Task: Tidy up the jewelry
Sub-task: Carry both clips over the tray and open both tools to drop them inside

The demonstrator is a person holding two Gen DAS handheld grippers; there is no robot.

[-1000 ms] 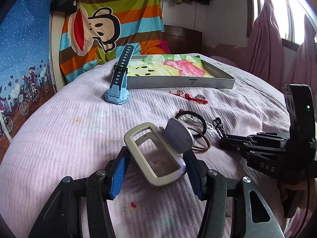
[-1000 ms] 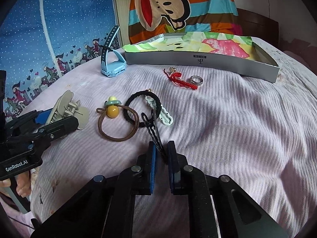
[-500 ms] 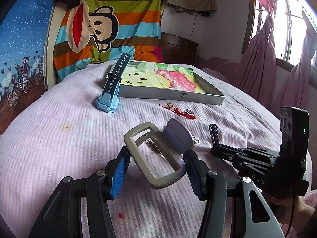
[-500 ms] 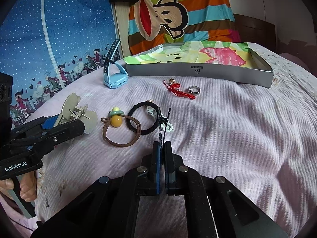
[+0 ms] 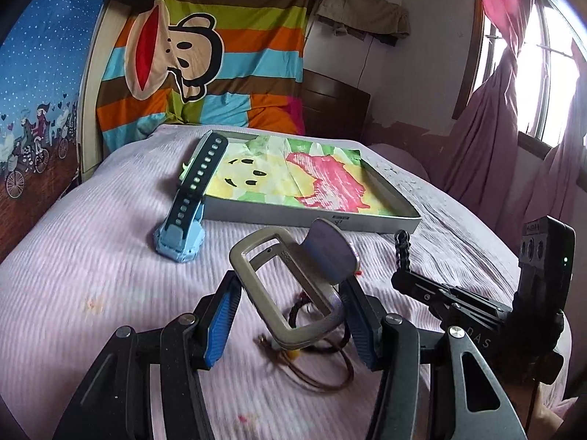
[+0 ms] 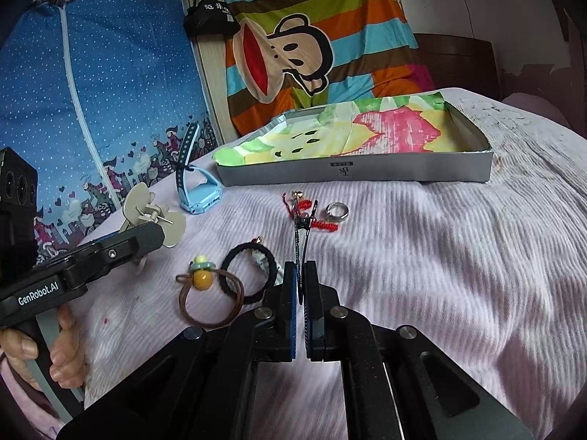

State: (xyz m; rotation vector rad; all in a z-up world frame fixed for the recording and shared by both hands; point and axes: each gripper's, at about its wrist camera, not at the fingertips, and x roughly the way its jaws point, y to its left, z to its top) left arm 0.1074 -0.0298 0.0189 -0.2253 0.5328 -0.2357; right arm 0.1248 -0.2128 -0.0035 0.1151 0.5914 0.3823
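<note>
My left gripper [image 5: 290,315] is shut on a beige hair claw clip [image 5: 290,286] and holds it above the bed; the clip also shows in the right wrist view [image 6: 154,216]. My right gripper [image 6: 301,286] is shut on a thin black hair clip [image 6: 301,234], held upright above the bed; it shows in the left wrist view [image 5: 403,247]. The open box [image 6: 352,168] with a colourful paper lining lies further back. On the bed lie a brown hair tie with a yellow bead [image 6: 205,293], a black hair tie [image 6: 249,271], a red cord [image 6: 323,223] and a silver ring [image 6: 337,211].
A blue watch [image 5: 183,227] stands on its face left of the box, its strap leaning on the box's rim. The pink bedspread [image 6: 440,256] slopes away to the right. A striped monkey blanket [image 5: 205,55] hangs at the headboard.
Both grippers have risen off the bed and moved forward toward the box, each carrying its clip. The right gripper lifted the black clip away from the hair ties.
</note>
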